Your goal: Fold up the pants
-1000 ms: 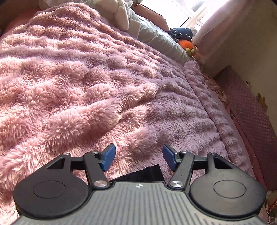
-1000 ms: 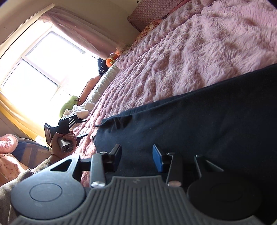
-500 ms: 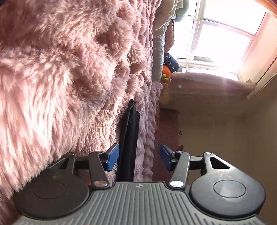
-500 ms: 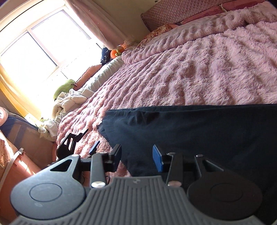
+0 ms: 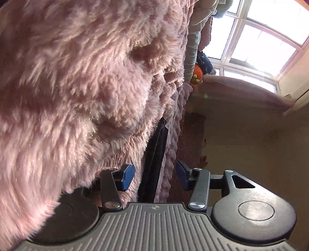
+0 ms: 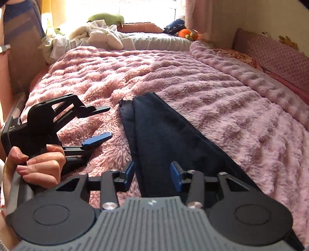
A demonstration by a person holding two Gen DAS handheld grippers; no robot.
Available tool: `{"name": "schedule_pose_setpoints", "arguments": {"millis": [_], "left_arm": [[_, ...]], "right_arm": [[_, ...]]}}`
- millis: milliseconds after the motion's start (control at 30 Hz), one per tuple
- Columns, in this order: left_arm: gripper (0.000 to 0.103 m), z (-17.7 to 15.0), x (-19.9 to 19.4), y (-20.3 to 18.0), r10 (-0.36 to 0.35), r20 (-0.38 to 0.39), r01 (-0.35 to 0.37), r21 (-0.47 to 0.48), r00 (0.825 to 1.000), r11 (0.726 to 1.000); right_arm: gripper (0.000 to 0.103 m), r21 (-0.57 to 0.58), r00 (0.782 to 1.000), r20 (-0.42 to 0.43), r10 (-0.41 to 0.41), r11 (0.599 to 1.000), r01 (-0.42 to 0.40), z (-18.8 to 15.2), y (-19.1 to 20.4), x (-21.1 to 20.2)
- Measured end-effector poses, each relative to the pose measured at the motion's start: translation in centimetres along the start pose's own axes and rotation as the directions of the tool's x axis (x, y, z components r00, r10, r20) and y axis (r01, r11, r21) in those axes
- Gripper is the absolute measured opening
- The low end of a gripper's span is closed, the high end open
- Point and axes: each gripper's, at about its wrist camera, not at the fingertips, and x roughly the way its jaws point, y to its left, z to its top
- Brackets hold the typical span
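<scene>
Dark navy pants (image 6: 173, 139) lie flat on a fluffy pink blanket (image 6: 222, 92), legs stacked, their far end near the blanket's middle. My right gripper (image 6: 152, 174) is open and empty, hovering over the near part of the pants. My left gripper (image 6: 105, 123) shows in the right wrist view, turned on its side, open, low against the blanket just left of the pants' far end. In the left wrist view the left gripper (image 5: 155, 178) is open with the pants' edge (image 5: 156, 150) standing between its fingers, untouched.
A heap of pale clothes (image 6: 100, 34), a green plush (image 6: 106, 18) and an orange toy (image 6: 186, 33) sit at the bed's far end under the window. A pink headboard cushion (image 6: 274, 56) runs along the right wall. My hand (image 6: 38, 162) holds the left gripper.
The left gripper has rolled onto its side and dropped against the blanket beside the pants' end. The right gripper has swung round to look along the pants' length.
</scene>
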Motion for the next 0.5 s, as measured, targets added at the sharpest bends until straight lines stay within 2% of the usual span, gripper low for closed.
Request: {"name": "schedule_pose_setpoints", "arguments": {"millis": [33,100,200,267,333,433,500], "left_arm": [[0.057,0.2,0.4,-0.1,0.007,-0.005,-0.007,-0.007,1.000,1.000],[0.057,0.7,1.1,-0.1,-0.003,-0.015,0.002,-0.037,1.000,0.999],[0.060,1.6,1.1,0.4,-0.102,-0.006,0.101,-0.098,0.995,0.990],[0.061,2.3,1.2,0.3,-0.135,0.000,0.134,-0.084,0.991,0.987],[0.064,2.8,1.5,-0.1,-0.151,0.008,0.151,-0.048,0.989,0.987],[0.064,3.2,2.1,-0.4,-0.142,-0.021,0.142,0.002,0.990,0.990],[0.064,3.2,2.2,-0.8,-0.128,-0.052,0.130,0.037,0.990,0.991]], "right_arm": [[0.039,-0.079,1.000,-0.007,0.001,0.997,-0.001,0.9,0.7,1.6],[0.039,-0.148,1.000,-0.023,-0.007,0.989,0.003,2.1,1.6,4.2],[0.038,-0.074,1.000,-0.026,0.005,0.997,-0.007,3.9,0.4,7.3],[0.038,-0.005,1.000,-0.003,0.025,1.000,-0.025,4.9,-0.7,8.7],[0.039,0.029,0.999,-0.010,0.040,0.999,-0.040,5.7,-1.4,10.0],[0.039,0.081,0.992,-0.005,0.123,0.989,-0.122,6.3,-1.8,11.3],[0.039,0.042,0.994,0.012,0.113,0.993,-0.113,6.3,-1.1,11.8]]}}
